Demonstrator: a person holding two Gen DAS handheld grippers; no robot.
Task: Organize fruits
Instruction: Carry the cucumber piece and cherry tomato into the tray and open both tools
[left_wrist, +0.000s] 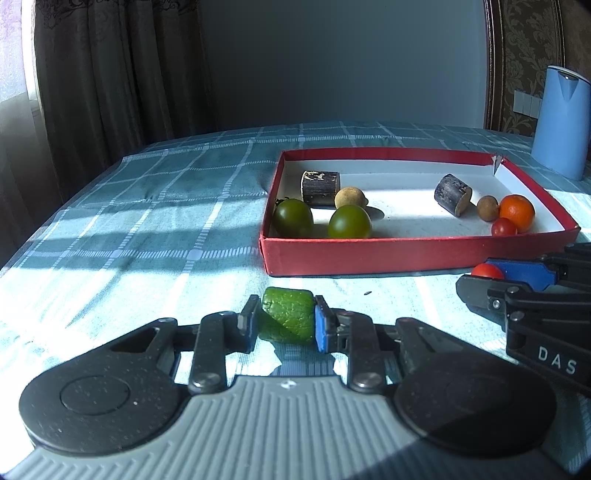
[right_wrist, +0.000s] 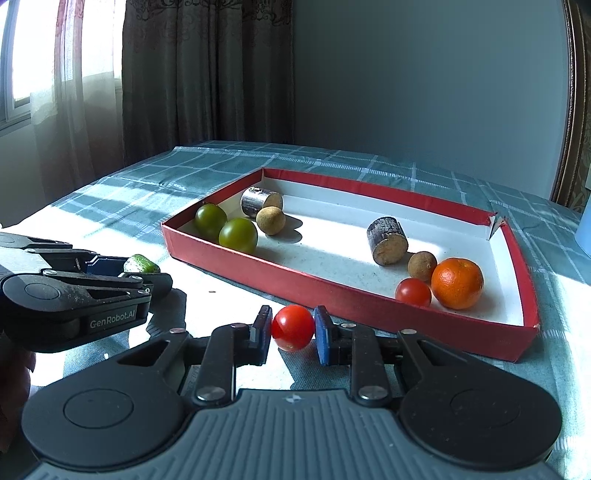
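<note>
1. Now I am clamping the left gripper (left_wrist: 284, 321) on a green cucumber piece (left_wrist: 288, 317) and the right gripper (right_wrist: 291, 328) on a red cherry tomato (right_wrist: 293, 326), both low over the tablecloth (left_wrist: 147, 221), probably readying each for lifting.
2. Ahead, the red tray (right_wrist: 280, 275) is holding greens at its left and red and orange fruit at its right.

Woven checked tablecloth (left_wrist: 147, 206), matt, faintly creased. Red cardboard box (right_wrist: 332, 291), matt paper outside, white and dusty inside. At its 10 o'clock corner, glossy smooth green tomatoes (right_wrist: 238, 235); at 4 o'clock, dimpled, slightly shiny orange (right_wrist: 457, 283). Rough dark bark on cut cylinders (right_wrist: 388, 240). Blue smooth plastic jug (left_wrist: 559, 122). Matt black plastic on left gripper (left_wrist: 284, 325), ribbed grey housing.
</note>
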